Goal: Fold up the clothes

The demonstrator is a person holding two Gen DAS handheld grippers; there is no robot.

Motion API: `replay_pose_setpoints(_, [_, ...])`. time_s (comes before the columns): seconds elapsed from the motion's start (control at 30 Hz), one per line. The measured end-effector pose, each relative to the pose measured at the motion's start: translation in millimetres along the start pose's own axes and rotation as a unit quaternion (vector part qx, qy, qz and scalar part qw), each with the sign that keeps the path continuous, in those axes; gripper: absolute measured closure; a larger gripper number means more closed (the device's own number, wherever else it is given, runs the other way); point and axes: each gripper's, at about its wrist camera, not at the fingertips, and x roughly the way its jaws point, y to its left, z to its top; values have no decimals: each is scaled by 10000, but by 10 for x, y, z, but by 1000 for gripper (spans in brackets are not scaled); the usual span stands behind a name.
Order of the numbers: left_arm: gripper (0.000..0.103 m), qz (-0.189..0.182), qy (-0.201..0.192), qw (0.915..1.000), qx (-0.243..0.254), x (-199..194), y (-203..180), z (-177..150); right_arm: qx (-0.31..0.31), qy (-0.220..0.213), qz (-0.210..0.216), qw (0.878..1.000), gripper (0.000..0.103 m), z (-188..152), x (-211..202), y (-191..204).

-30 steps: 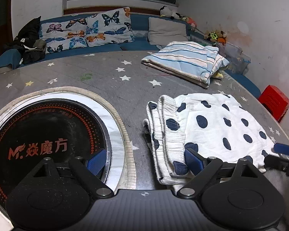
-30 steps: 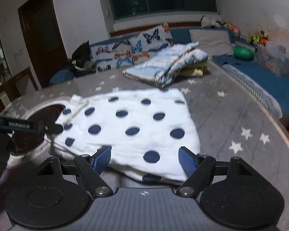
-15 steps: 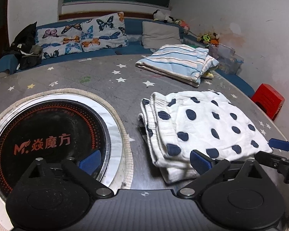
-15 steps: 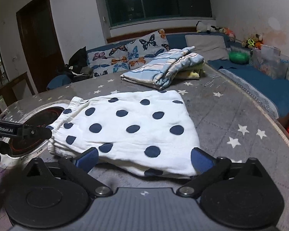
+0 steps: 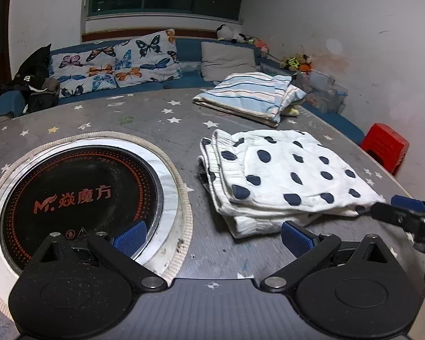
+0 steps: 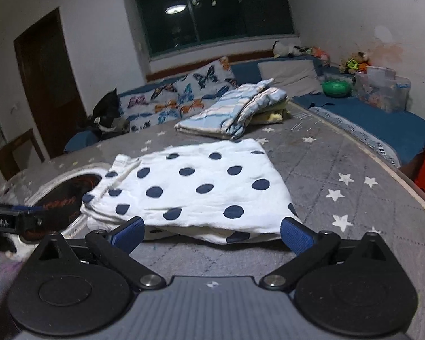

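Observation:
A white garment with dark blue dots point(image 5: 283, 175) point(image 6: 195, 189) lies folded flat on the grey star-patterned table point(image 5: 161, 119) point(image 6: 340, 170). My left gripper point(image 5: 212, 236) is open, a little back from the garment's near left corner, with nothing between its fingers. My right gripper point(image 6: 211, 233) is open too, just short of the garment's near edge, and holds nothing. One of the right gripper's fingers point(image 5: 402, 212) shows at the right edge of the left wrist view, beside the garment's corner. The left gripper's finger point(image 6: 11, 216) shows at the left edge of the right wrist view.
A round black induction cooktop point(image 5: 76, 195) point(image 6: 65, 195) is set into the table left of the garment. A folded blue-striped stack point(image 5: 249, 96) point(image 6: 232, 110) lies farther back. A blue sofa with butterfly cushions point(image 5: 113, 62) runs behind. A red stool point(image 5: 385, 147) stands beyond the table's right edge.
Both grippers have pulled back and up from the dotted garment, which now lies farther from the fingers. The garment stays folded on the table.

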Motion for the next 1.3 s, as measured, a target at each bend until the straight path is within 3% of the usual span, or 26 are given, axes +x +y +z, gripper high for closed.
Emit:
replay_pose_setpoints(0.43, [0,-232,-252,9993,119,-335,7,-205,-31,-281,10,9996,0,-143,-274,221])
replay_pose_setpoints(1.3, [0,-426,-127,9988,194,-569,-49,-548,-386,16,-288,9988,0,-426,-423,617])
